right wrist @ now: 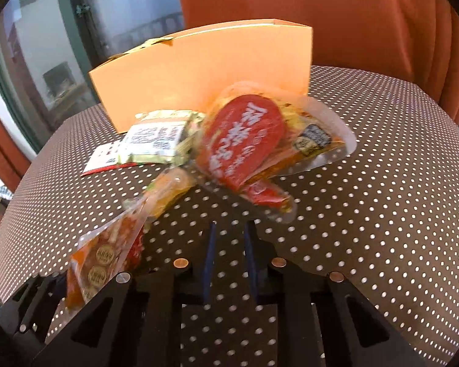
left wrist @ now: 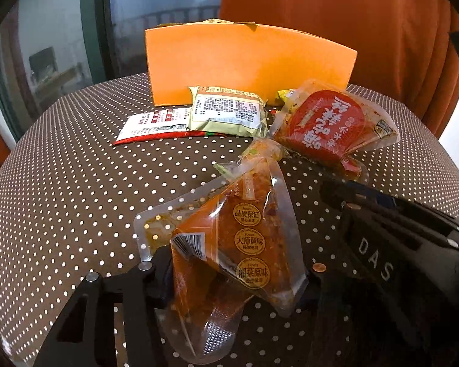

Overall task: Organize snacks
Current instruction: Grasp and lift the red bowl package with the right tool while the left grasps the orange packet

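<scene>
The window (left wrist: pixel 46 46) on the left is dim, and what is behind the glass is hard to make out. The white packet (left wrist: pixel 156 125) is partly under the green packet (left wrist: pixel 226 113). A yellow thing (left wrist: pixel 283 94) peeks out behind them, too hidden to name. The box (left wrist: pixel 248 64) stands upright at the back, and its inside cannot be seen.

The table has a brown cloth (left wrist: pixel 76 183) with white dots. An orange curtain (left wrist: pixel 352 30) hangs behind it on the right.

The left tongs (left wrist: pixel 237 264) are partly open and squeeze the orange pouch (left wrist: pixel 241 238) from both sides. The pouch stands on end in the front of the left view, and its bottom is cut off. The right view shows only a slice of it, low on the left.

The right tongs (right wrist: pixel 229 229) are almost shut, with just a thin gap between the blue pads (right wrist: pixel 209 263). They pinch the clear bottom edge of the red pouch (right wrist: pixel 244 140), which tilts up in front of the box, just right of the green packet. It is blurry there. The left view shows it sharp, and also shows the right tongs from the side.
</scene>
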The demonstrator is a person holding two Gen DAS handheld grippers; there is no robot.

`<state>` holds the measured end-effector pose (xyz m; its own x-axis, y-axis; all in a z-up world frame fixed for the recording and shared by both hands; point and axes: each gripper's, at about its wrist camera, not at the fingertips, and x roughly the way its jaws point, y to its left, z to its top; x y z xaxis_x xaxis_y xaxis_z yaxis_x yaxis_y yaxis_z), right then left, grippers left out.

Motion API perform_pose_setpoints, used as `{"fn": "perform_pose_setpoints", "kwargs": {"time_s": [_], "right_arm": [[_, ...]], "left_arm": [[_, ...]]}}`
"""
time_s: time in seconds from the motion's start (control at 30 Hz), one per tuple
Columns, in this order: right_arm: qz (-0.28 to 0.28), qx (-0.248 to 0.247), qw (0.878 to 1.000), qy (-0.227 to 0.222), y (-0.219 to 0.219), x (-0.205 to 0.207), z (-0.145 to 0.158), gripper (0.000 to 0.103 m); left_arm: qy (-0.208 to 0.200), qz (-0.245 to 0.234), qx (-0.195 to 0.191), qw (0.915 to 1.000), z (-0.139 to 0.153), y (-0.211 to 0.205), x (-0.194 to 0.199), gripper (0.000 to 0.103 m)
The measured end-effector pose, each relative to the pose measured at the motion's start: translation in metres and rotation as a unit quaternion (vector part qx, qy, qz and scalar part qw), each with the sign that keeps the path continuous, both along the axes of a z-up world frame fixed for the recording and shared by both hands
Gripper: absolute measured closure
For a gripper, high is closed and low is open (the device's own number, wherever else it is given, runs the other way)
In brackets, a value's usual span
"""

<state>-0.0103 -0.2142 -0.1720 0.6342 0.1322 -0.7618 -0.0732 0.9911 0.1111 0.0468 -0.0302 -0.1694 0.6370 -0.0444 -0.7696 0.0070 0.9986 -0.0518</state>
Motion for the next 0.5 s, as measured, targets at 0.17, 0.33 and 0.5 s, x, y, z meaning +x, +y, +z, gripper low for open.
{"fn": "perform_pose_setpoints", "kwargs": {"time_s": [0.17, 0.33, 0.5], "right_arm": [[0.007, 0.002, 1.0, -0.006, -0.002, -0.005, 0.013, 0.073], [-0.016, -0.001, 0.999, -0.028, -0.015, -0.006, 0.026, 0.029], [-0.027, 0.008, 0.999, -0.031, -0.036, 0.015, 0.031, 0.028]], "left_arm": [[-0.017, 0.0, 0.0, 0.9999, 0.01, 0.0, -0.001, 0.047], [-0.036, -0.002, 0.006, 0.9993, 0.023, -0.012, 0.012, 0.047], [-0.042, -0.011, 0.009, 0.999, 0.028, -0.023, 0.029, 0.047]]}}
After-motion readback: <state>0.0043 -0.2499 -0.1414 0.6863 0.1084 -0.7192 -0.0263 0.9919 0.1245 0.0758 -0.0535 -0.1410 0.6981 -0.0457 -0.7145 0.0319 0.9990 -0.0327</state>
